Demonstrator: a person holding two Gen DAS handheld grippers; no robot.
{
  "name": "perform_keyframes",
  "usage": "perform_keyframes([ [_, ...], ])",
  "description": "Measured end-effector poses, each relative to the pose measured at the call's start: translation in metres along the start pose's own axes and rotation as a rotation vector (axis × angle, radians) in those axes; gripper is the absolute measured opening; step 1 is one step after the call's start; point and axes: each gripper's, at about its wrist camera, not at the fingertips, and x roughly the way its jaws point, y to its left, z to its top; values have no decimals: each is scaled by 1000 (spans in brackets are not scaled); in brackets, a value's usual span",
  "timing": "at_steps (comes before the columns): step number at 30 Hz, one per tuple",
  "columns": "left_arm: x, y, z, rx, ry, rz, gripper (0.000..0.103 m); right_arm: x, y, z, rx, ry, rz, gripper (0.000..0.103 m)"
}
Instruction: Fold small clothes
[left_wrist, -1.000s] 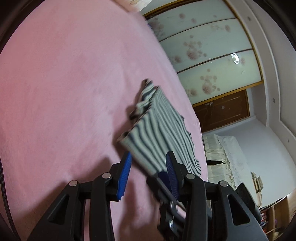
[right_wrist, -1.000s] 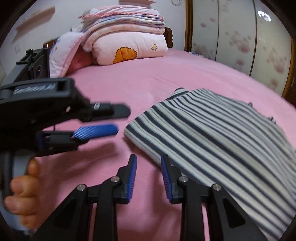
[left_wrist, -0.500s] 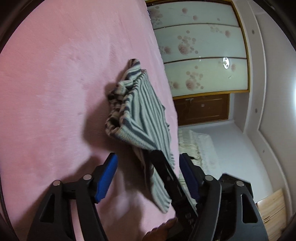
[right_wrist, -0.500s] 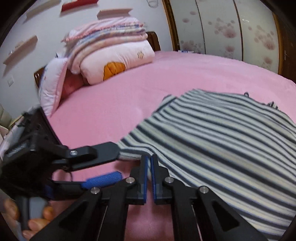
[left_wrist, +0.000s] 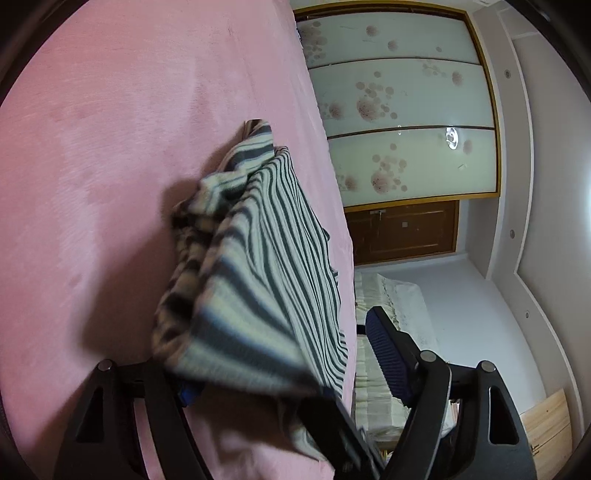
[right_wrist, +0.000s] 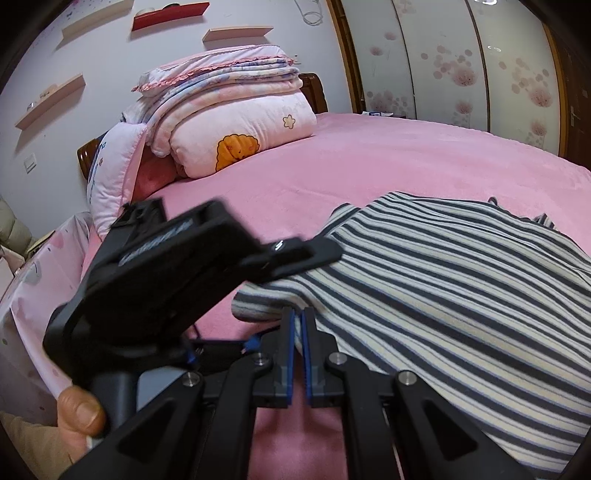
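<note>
We find the dark-and-cream striped knit garment (right_wrist: 454, 295) lying on the pink plush bed cover (right_wrist: 369, 158), with its near edge lifted off the cover. The right gripper (right_wrist: 298, 314) has its jaws clenched on that near hem: the blue ribbed pads (right_wrist: 291, 332) are pressed together with only a thin fold of the striped cloth between their tips. From this grip the fabric spreads away to the right and rests on the bed.

In the left wrist view, the left gripper (left_wrist: 280, 369) has its jaws opening, and they stand wide apart. The garment's blurred, raised edge hangs between them and drapes over the left finger, hiding most of its pad; the right blue pad (left_wrist: 384, 358) is clear of the cloth. We see no pad pressing on the fabric. In the right wrist view the same gripper's black body (right_wrist: 166, 273) crosses the frame from the left, one finger overlapping the garment's edge, and part of the person's hand (right_wrist: 79, 410) holds its grip below.

At the head of the bed we note a stack of folded pink quilts (right_wrist: 229, 118) and a pale pillow (right_wrist: 110, 173) leaning beside it. A wardrobe with frosted floral sliding doors (left_wrist: 399, 107) stands beyond the far side of the bed.
</note>
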Motion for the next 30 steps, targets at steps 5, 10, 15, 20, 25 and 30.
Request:
perform_keyframes([
  [5, 13, -4, 7, 7, -12, 1, 79, -2, 0, 0, -14, -8, 13, 3],
  [10, 25, -8, 13, 43, -7, 17, 79, -2, -2, -1, -20, 4, 26, 4],
  [15, 31, -10, 20, 70, 4, 40, 79, -10, -9, -1, -8, 47, 48, 7],
  [20, 37, -15, 22, 90, -10, 102, 71, -36, -30, 3, 35, 32, 19, 12],
  [25, 41, -31, 22, 173, -25, 201, 22, -48, -76, 10, 156, 14, -167, 20],
  [30, 45, -44, 25, 231, -33, 241, 12, -45, -134, 14, 309, 12, -314, 20],
])
